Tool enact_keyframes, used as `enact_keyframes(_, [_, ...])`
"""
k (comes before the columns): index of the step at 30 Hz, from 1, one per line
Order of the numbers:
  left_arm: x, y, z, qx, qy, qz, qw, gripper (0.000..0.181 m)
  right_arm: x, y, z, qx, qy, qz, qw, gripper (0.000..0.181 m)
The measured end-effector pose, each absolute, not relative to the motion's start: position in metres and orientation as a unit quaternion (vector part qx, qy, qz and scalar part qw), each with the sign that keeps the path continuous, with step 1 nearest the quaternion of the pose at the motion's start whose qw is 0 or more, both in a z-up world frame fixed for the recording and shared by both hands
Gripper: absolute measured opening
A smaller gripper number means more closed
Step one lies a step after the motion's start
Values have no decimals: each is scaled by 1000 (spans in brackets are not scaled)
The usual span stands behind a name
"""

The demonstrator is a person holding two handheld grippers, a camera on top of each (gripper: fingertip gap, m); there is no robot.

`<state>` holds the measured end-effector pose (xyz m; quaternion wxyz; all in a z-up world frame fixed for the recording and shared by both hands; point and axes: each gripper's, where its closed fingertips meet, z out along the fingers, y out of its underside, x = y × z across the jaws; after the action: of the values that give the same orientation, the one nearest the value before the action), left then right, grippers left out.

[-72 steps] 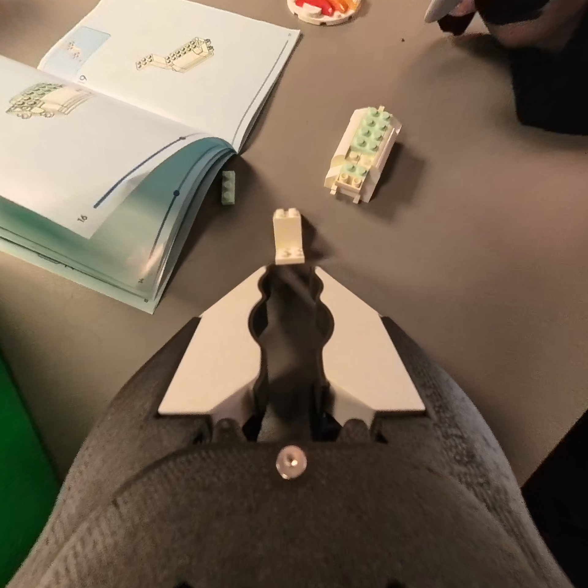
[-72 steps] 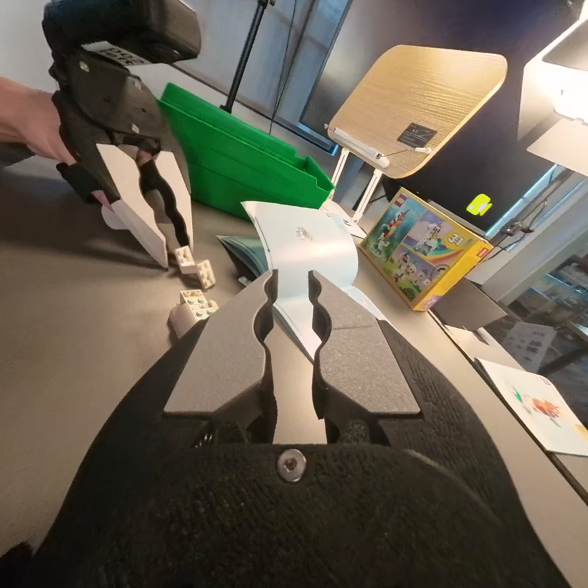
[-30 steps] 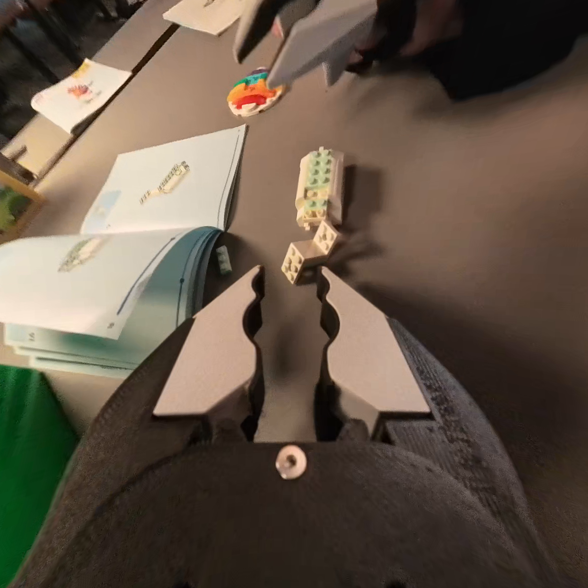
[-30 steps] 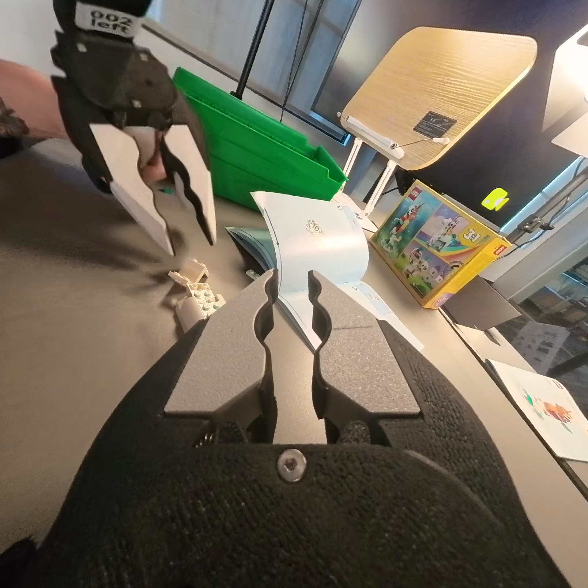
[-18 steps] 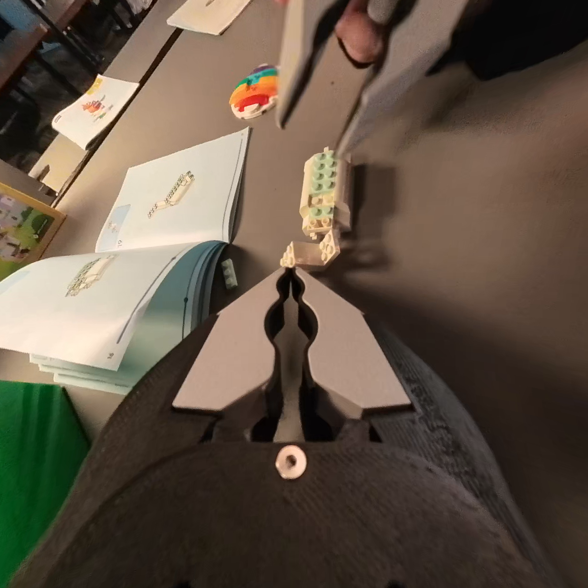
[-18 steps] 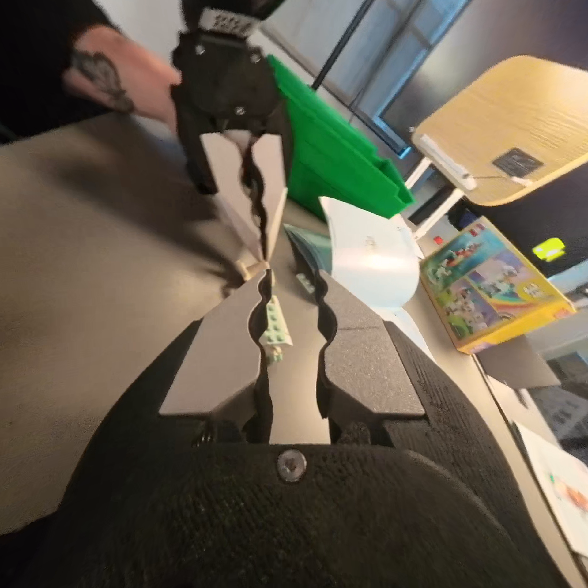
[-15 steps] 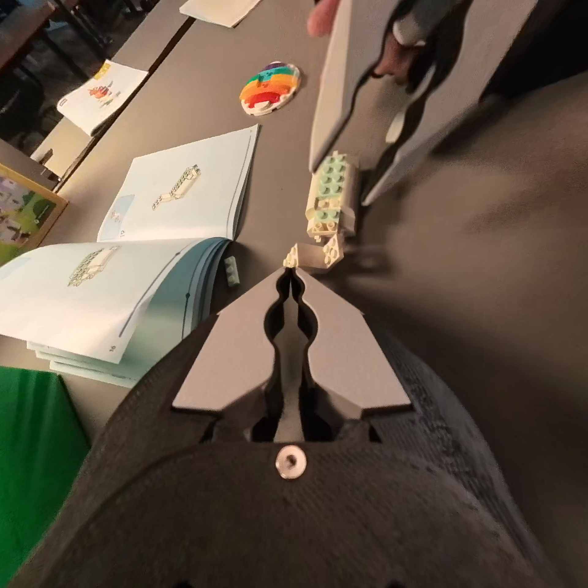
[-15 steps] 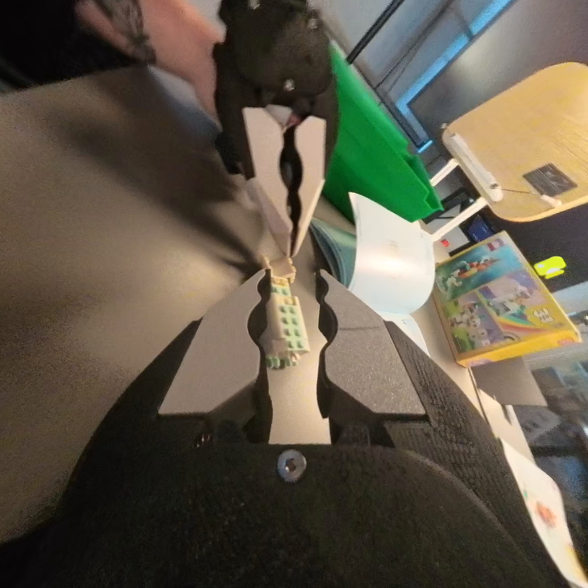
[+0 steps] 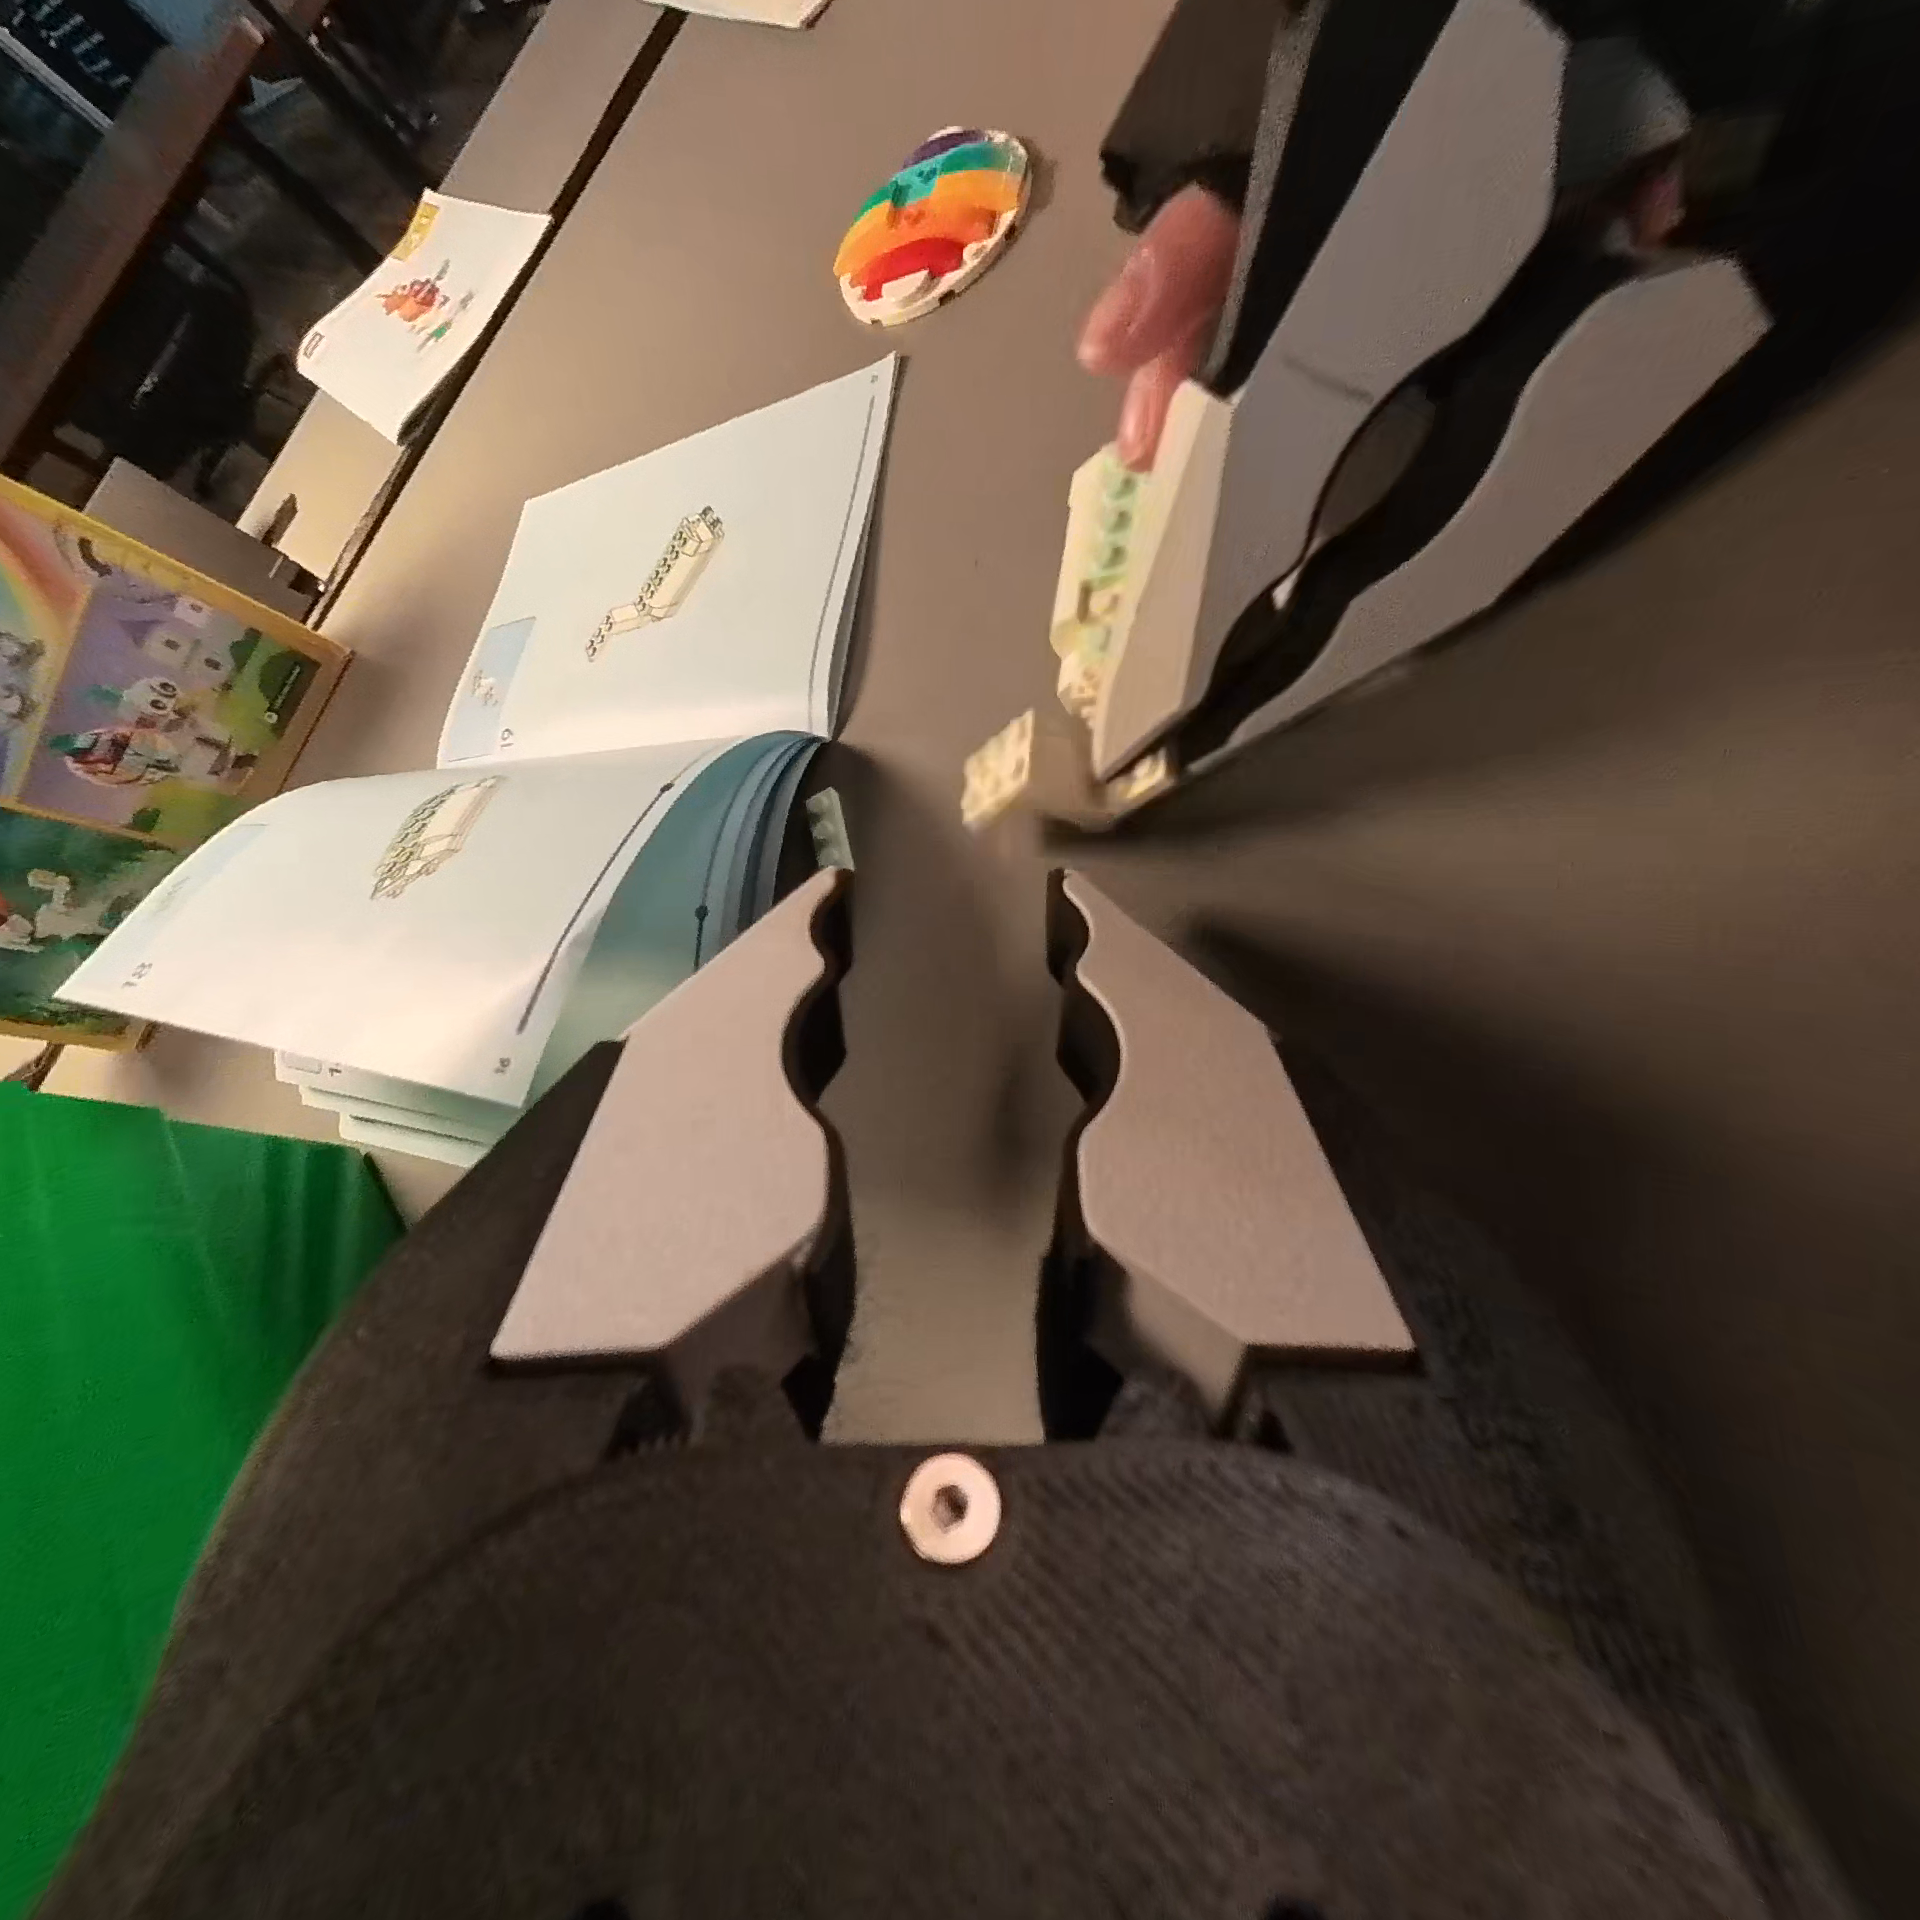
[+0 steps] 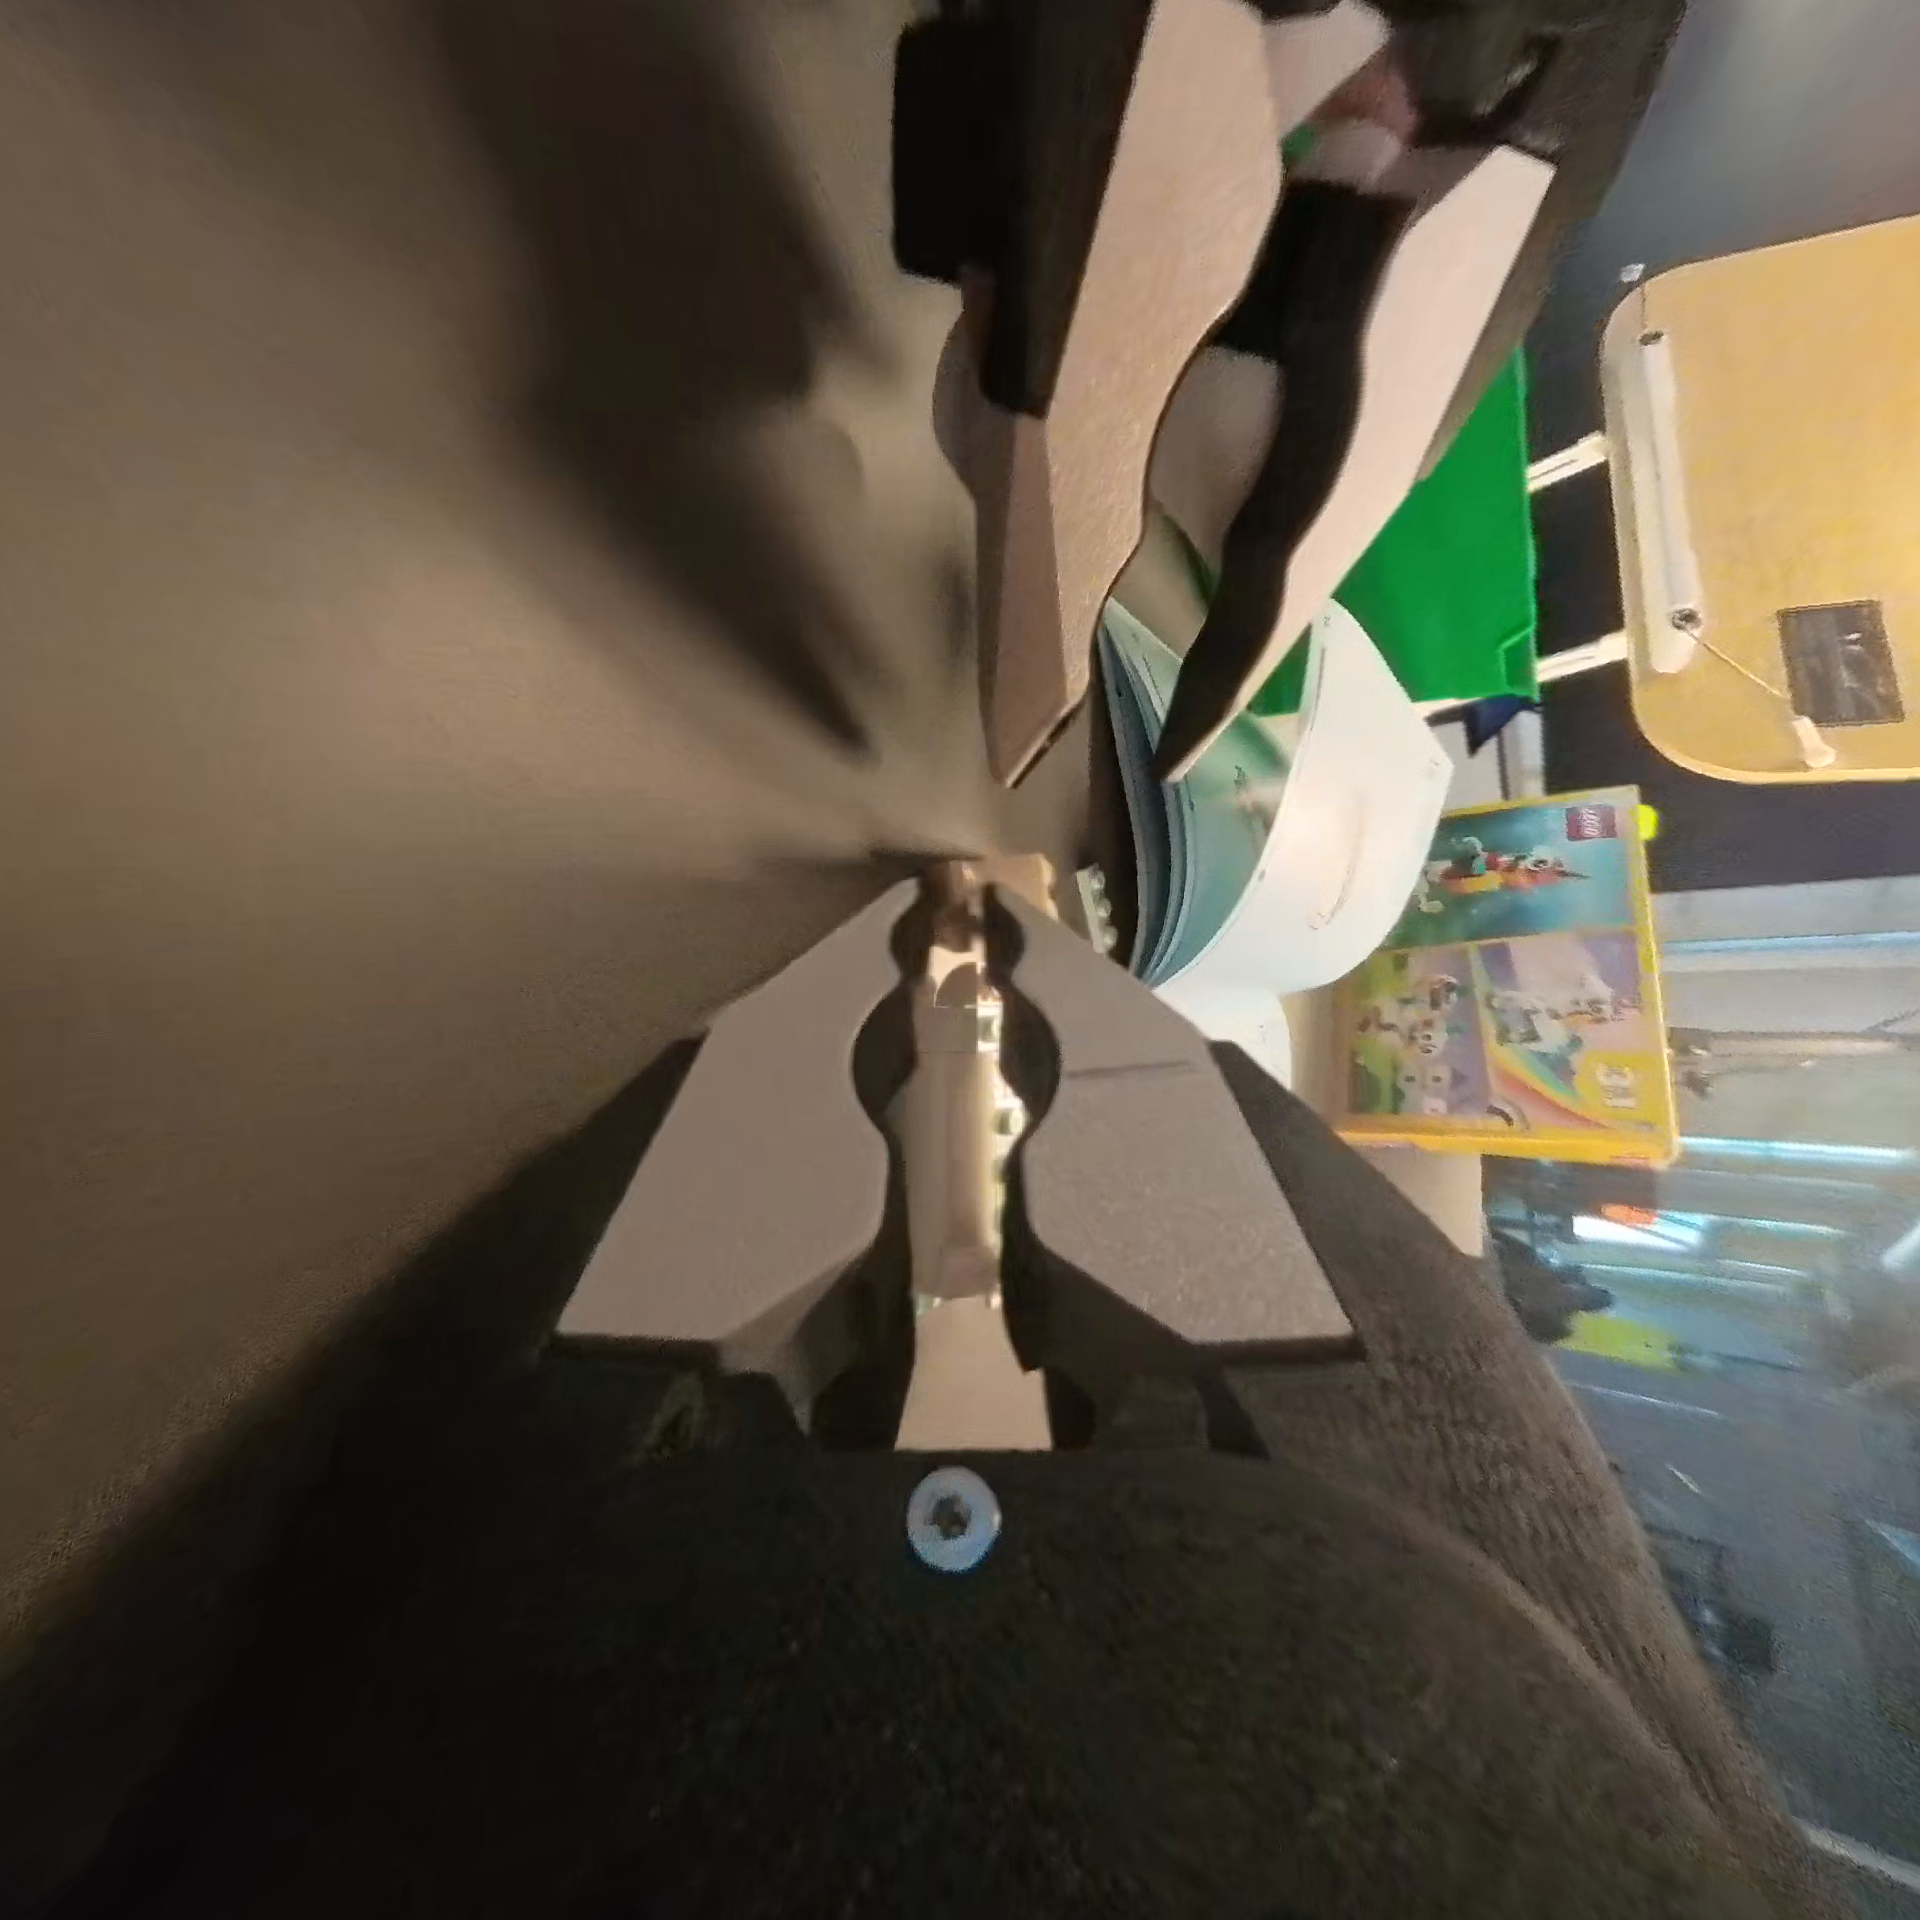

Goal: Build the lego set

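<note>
My left gripper is open and empty, low over the dark table. A small cream piece sits blurred just beyond its tips, free of the fingers. My right gripper is shut on the white and mint lego build, gripped lengthwise between the fingers. In the left wrist view the build shows at the upper right inside the right gripper, with a fingertip of a hand touching its far end. The left gripper shows open in the right wrist view.
An open instruction booklet lies left, with a small mint plate at its edge. A rainbow disc lies farther back. A lego box, a green bin and a leaflet are left. A wooden stand is behind.
My left gripper opened and let go of the cream piece, which now sits beside the build. My right gripper swung in, rolled on its side and shut on the build.
</note>
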<state>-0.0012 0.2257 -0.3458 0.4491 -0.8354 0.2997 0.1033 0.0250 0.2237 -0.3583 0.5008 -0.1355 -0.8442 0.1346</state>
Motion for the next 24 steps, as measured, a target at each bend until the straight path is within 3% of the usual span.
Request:
enact_keyframes(2, [1, 223, -344, -832, 303, 97, 454, 36, 24, 224, -353, -147, -838, 146, 505, 3])
enact_keyframes(5, [11, 220, -333, -826, 276, 23, 490, 38, 30, 215, -330, -176, -808, 280, 487, 2])
enact_keyframes(10, [32, 211, -284, -761, 158, -262, 572, 38, 59, 210, -286, -150, -735, 482, 452, 2])
enact_keyframes(19, [57, 210, -280, -701, 44, -539, 465, 50, 73, 191, -287, -109, -738, 509, 430, 2])
enact_keyframes(24, [83, 201, -286, -694, 46, -605, 388, 26, 77, 181, -285, -93, -737, 515, 428, 2])
